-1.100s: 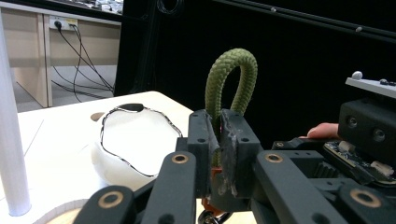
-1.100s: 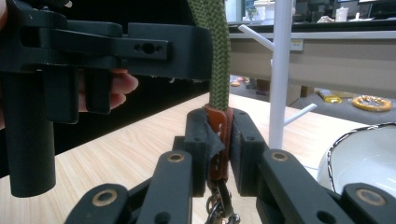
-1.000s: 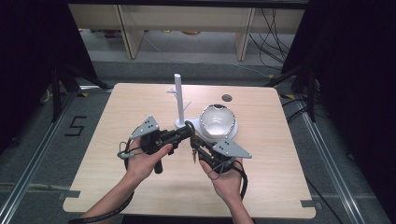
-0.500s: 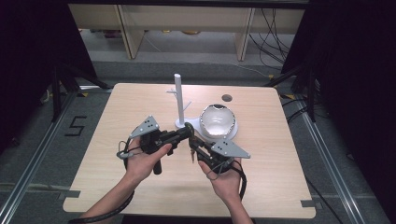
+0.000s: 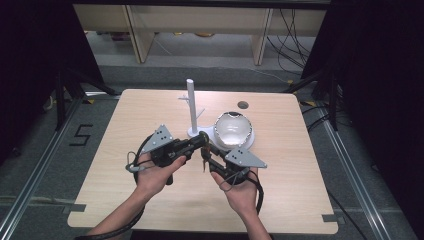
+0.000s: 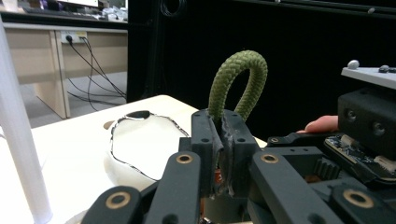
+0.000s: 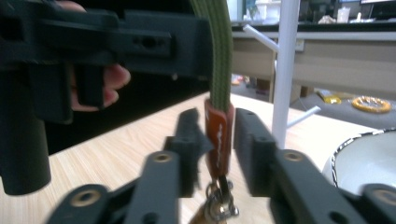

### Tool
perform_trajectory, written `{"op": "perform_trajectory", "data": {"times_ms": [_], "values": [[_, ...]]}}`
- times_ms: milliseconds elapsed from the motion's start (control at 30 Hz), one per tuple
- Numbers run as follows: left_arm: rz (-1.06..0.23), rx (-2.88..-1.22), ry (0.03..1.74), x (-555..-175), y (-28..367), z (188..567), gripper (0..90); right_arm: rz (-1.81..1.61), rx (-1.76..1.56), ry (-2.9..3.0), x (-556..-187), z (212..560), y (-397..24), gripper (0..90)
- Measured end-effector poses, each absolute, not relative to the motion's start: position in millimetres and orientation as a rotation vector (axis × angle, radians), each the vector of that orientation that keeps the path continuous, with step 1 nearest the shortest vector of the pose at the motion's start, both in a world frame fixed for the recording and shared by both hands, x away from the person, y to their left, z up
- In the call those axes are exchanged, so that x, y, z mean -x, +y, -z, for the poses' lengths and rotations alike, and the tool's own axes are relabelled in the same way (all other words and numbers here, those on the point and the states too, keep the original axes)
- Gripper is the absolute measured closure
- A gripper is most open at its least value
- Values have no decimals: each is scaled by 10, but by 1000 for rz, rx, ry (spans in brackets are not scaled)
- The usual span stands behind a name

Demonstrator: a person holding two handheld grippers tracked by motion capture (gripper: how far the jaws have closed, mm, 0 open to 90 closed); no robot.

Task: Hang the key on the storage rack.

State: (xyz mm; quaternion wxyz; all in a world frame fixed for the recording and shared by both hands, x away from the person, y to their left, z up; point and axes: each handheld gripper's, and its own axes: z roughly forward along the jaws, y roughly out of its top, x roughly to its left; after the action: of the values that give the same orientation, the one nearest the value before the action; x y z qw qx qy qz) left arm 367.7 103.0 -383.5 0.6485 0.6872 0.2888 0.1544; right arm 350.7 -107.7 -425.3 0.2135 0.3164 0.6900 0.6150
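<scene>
A keychain strap hangs between the two grippers over the table's middle. Its olive-green braided cord [image 6: 238, 79] loops up out of my left gripper [image 6: 219, 140], whose jaws are shut on the cord. In the right gripper view the cord [image 7: 219, 56] runs down into an orange-brown leather tab [image 7: 218, 126] with a metal clasp [image 7: 217, 205] below. My right gripper [image 7: 218, 140] has just been opening; the tab stands between its jaws, with a gap on the right side. In the high view the left gripper [image 5: 202, 140] and right gripper [image 5: 206, 152] meet tip to tip.
A white peg stand [image 5: 192, 107] rises just behind the grippers, with short side pegs. A white bowl with a dark patterned rim [image 5: 232, 129] sits to its right. A small dark round spot [image 5: 243, 105] lies near the far edge of the wooden table [image 5: 300, 175].
</scene>
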Motion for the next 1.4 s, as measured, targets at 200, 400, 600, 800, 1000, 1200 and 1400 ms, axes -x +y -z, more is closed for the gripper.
{"op": "perform_trajectory", "data": {"times_ms": [200,400,600,800,1000,1200,1400], "values": [[-402,-1566,674,-3727,1061,3840,842,-1667,-908,1943,-3508,4265,-1139,580],[-442,-1569,699,-3801,1120,3873,842,-1600,-876,1938,-3519,4285,-1290,566],[-495,-1564,713,-3844,1203,3875,842,-1533,-934,1939,-3482,4315,-1498,558],[-541,-1560,729,-3865,1288,3852,842,-1504,-970,1942,-3446,4348,-1662,556],[-569,-1563,750,-3896,1367,3858,842,-1475,-1009,1906,-3388,4410,-1826,557],[-592,-1560,765,-3944,1434,3852,842,-1457,-1019,1902,-3332,4470,-1951,559],[-602,-1559,787,-4001,1485,3861,842,-1473,-1042,1879,-3317,4536,-2034,558]]}}
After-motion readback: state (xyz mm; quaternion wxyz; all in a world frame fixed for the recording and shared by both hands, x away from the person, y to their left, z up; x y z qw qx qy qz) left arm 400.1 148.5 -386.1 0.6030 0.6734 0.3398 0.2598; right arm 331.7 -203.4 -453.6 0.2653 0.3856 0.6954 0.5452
